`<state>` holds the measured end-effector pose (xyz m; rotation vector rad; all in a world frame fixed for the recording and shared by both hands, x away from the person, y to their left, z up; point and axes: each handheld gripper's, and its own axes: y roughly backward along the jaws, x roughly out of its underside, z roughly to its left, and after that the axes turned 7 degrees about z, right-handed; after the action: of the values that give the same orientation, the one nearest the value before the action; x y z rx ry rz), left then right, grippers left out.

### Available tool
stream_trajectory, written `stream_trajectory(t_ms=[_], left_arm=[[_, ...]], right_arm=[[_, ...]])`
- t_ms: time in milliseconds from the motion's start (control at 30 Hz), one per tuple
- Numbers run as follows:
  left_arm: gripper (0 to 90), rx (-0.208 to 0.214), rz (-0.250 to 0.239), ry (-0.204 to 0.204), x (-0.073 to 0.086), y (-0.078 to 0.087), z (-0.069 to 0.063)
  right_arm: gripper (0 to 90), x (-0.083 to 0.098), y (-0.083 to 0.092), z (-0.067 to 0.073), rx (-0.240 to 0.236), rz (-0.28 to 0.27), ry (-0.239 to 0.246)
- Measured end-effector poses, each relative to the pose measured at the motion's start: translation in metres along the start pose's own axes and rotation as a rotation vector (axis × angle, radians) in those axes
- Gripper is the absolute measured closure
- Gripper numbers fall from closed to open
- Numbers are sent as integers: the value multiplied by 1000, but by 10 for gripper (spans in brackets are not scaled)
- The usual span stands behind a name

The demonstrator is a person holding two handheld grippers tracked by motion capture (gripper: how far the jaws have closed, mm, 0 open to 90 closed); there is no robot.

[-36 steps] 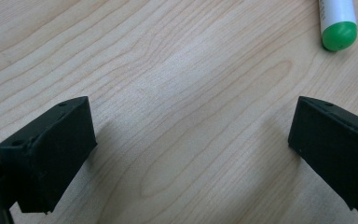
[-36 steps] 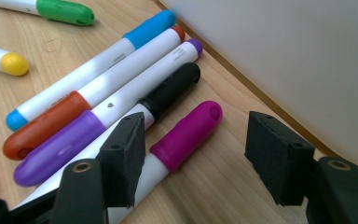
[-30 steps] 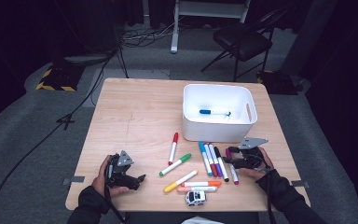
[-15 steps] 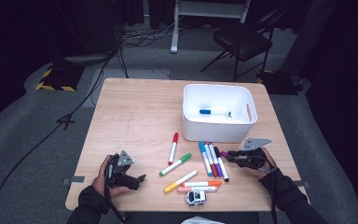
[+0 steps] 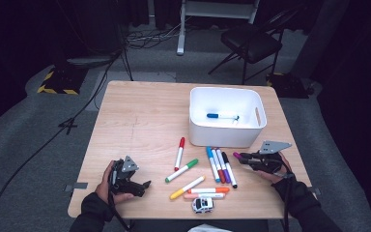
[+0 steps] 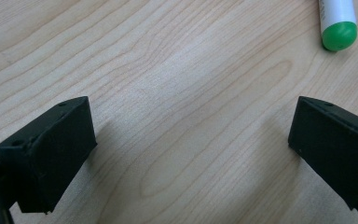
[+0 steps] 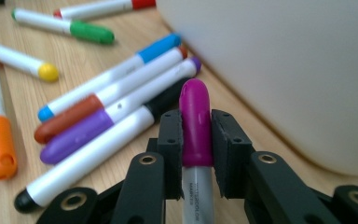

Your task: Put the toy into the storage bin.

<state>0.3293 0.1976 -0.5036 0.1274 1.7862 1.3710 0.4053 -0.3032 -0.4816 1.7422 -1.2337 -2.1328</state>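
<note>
Where right tongs [image 7: 196,140] clamp magenta marker [image 7: 196,126]: barrel print, unreadable.

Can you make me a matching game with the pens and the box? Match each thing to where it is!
Things:
1. magenta pen
2. blue pen
3. toy car
4. green pen

Places:
A. inside the white box
B. near the table's front edge, below the orange pen
C. clamped in the right tool
D. lying on the table, left of the row of pens

Pairs: 1-C, 2-A, 3-B, 4-D
</note>
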Motion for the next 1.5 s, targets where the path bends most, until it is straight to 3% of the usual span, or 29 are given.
stream_trajectory(t_ms=[167, 333, 833, 1033, 1500], left_arm=[[8, 0, 0, 0, 0, 0, 0], [8, 0, 0, 0, 0, 0, 0], [9, 0, 0, 0, 0, 0, 0], [8, 0, -1, 0, 0, 0, 0], [8, 0, 0, 0, 0, 0, 0]], right_arm=[[754, -4, 11, 1, 10, -82, 2], [755, -9, 18, 4, 9, -127, 12], [754, -45, 52, 20, 5, -185, 88], [754, -62, 64, 18, 8, -214, 100], [754, -101, 85, 11, 30, -211, 148]])
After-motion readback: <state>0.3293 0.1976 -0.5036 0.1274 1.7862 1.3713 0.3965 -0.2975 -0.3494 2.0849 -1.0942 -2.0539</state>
